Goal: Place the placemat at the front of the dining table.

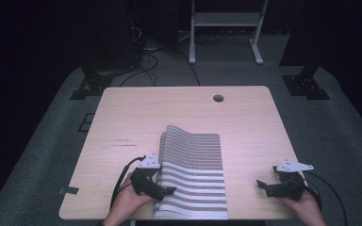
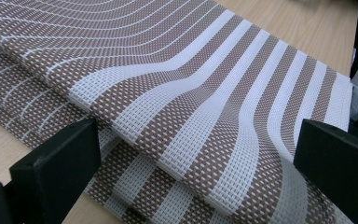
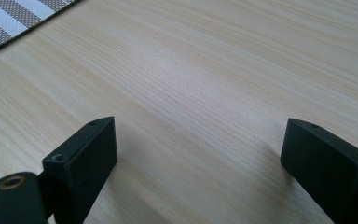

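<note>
A brown-and-white striped woven mat lies folded on the wooden table, reaching its near edge. In the left gripper view the mat shows stacked layers, the top one bulging. My left gripper sits at the mat's near left edge, jaws wide apart, one on each side of the layered edge, not closed on it. My right gripper rests open on bare wood to the right of the mat, nothing between its jaws. A corner of the mat shows at the upper left of the right gripper view.
A round cable hole sits near the table's far edge. A small dark tab lies at the near left corner. Beyond the table are cables on grey carpet and a white stand frame.
</note>
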`<state>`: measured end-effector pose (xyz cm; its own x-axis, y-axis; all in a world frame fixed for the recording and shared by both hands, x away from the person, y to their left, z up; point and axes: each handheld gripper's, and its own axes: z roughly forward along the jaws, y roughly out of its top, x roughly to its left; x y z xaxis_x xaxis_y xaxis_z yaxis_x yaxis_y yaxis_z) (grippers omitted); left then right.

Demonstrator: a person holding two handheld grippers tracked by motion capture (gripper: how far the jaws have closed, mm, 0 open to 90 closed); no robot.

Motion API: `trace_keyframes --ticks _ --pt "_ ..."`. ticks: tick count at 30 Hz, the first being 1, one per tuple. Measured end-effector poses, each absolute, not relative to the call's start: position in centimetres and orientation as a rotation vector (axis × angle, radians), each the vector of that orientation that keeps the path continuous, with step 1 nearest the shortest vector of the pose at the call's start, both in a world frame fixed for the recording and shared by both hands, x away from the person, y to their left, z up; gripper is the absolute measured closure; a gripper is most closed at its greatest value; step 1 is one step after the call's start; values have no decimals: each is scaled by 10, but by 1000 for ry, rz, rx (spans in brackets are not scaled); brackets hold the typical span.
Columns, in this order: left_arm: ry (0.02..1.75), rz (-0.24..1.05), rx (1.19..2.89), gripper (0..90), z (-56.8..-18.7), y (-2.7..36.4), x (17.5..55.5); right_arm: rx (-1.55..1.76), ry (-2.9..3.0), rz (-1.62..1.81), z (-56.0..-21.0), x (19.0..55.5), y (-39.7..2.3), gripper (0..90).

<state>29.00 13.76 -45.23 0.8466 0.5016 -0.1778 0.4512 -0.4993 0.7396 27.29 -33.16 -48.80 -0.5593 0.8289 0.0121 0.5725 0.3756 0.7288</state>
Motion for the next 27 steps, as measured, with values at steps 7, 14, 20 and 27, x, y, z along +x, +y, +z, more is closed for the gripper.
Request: trace_keyframes --ticks 7,14,20,27 --pt "696 83 2178 0 -458 137 288 1223 2285 997 -488 273 -332 92" --pt "695 91 2204 0 -466 136 287 1223 2285 997 -488 273 -332 92" --pt "690 88 2212 11 -473 134 284 1222 2285 997 -488 273 -332 92" --pt "655 76 2235 198 -472 130 281 1223 2285 997 -488 273 -332 92"
